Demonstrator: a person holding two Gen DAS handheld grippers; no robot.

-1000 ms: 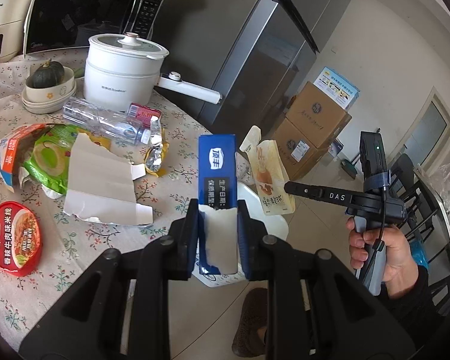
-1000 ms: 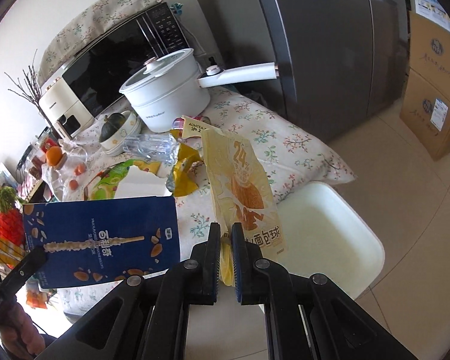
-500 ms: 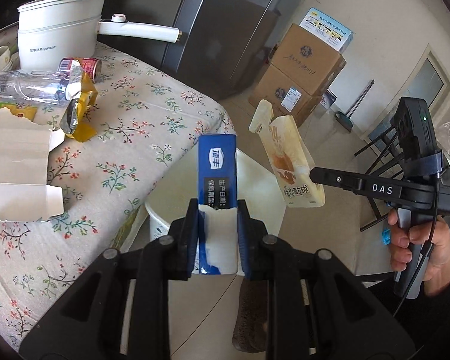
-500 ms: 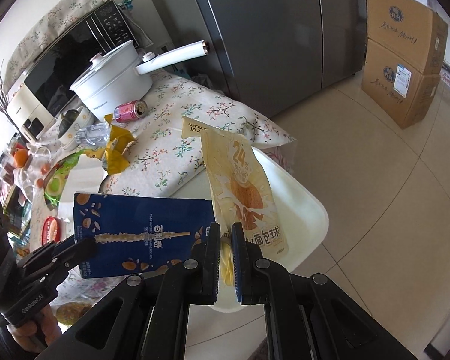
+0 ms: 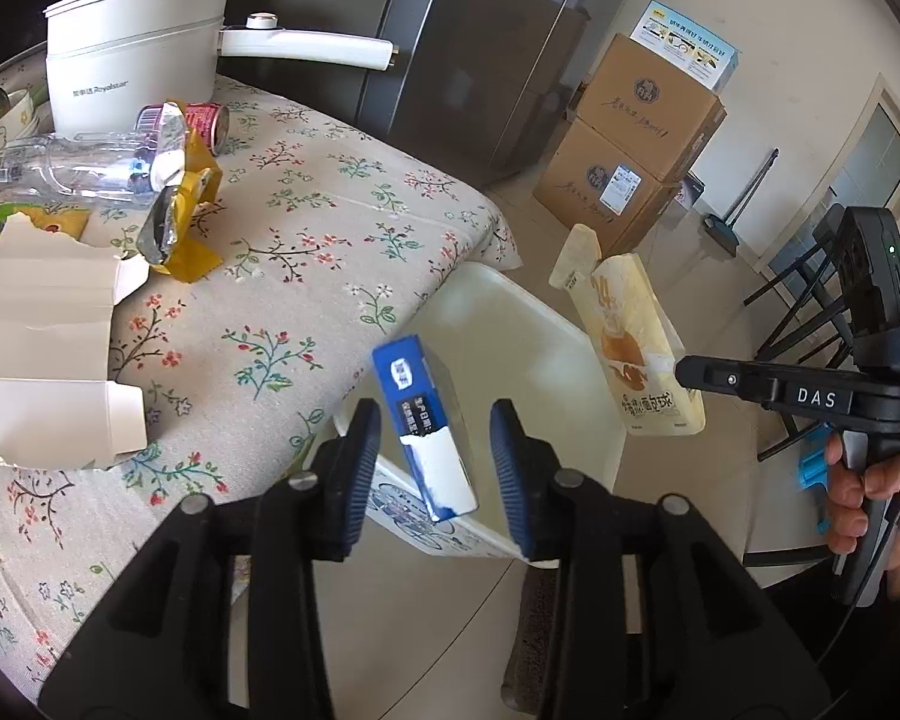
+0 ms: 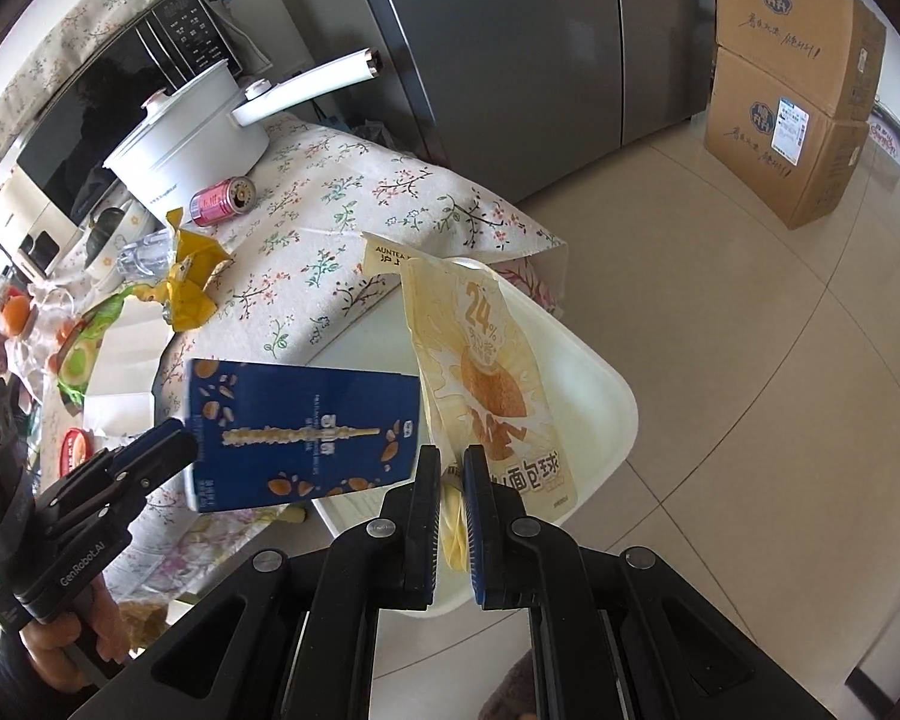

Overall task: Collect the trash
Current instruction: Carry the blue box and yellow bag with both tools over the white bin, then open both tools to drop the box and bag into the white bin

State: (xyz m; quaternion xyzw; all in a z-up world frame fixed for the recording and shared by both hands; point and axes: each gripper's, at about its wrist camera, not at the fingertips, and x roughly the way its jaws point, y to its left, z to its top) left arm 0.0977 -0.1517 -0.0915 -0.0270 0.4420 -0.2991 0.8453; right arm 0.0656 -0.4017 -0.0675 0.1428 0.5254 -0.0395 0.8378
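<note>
My left gripper is open over the near edge of the white bin. The blue snack box hangs tilted between its jaws, touching neither pad, above the bin; it also shows in the right wrist view. My right gripper is shut on the bottom of a yellow bread-ball bag and holds it upright over the bin. The bag also shows in the left wrist view.
On the floral-cloth table lie a torn white carton, a yellow foil wrapper, a clear plastic bottle, a pink can and a white pot. Cardboard boxes and a grey fridge stand beyond.
My left gripper has opened and let go of the blue box, which now tips over the bin. Both grippers have moved from the table to above the bin.
</note>
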